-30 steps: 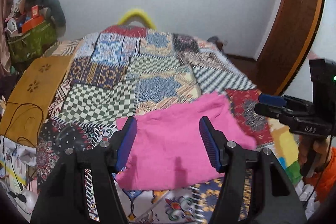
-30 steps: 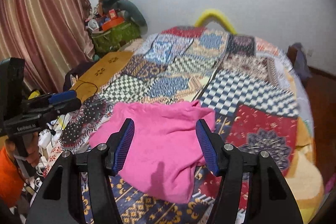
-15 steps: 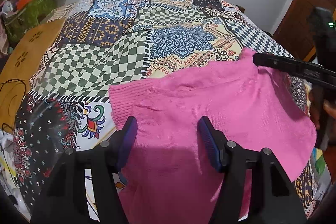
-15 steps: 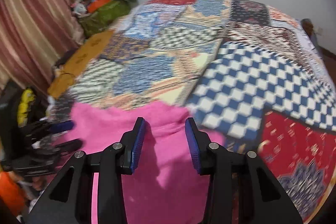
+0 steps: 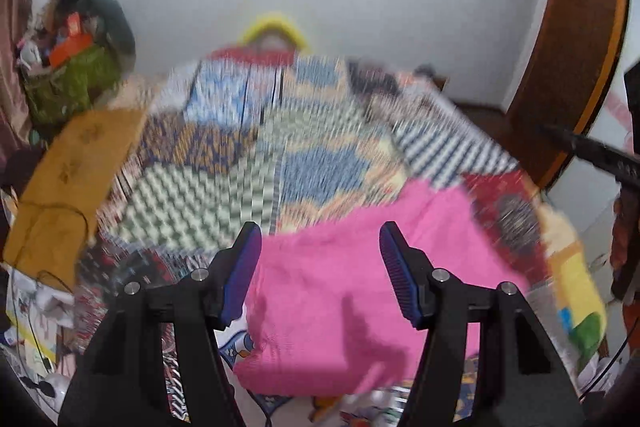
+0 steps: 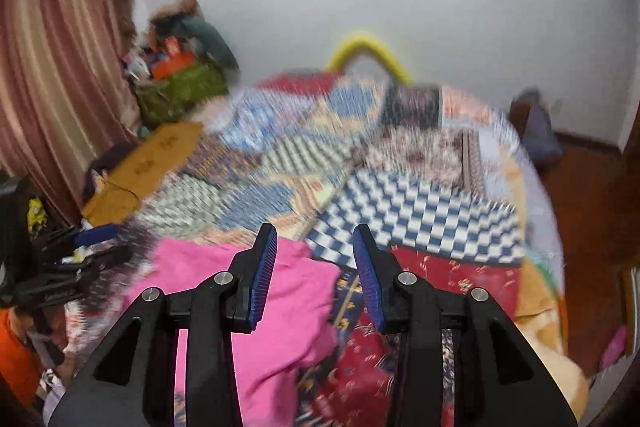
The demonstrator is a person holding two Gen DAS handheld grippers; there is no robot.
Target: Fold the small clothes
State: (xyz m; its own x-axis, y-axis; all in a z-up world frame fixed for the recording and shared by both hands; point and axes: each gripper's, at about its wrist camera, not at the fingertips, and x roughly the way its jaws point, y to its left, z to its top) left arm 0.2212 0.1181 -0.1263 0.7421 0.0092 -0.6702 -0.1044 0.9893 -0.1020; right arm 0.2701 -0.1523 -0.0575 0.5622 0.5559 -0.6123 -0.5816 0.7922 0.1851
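Lying on the near part of the patchwork bed cover [image 5: 248, 195] is the pink knitted top [image 5: 344, 287], a bit rumpled, with one edge flopped over itself on the right side. The left gripper [image 5: 320, 267] hangs above the pink top with its jaws wide apart and nothing between them. The right gripper [image 6: 315, 269] is over the far right corner of the top; its jaws are opening a little, and no cloth is pinched between them. Both pictures are smeared (the hands look to be moving fast), so small wrinkles are hard to see. I think the step now is to get ready for the next fold. To do it well, each gripper should come down on an edge of the top, one on the left and one on the right, and pinch only the top layer. Then both should lift together and lay that edge flat over the rest, so the sides line up. If only one side is pulled, the soft knit will bunch up.
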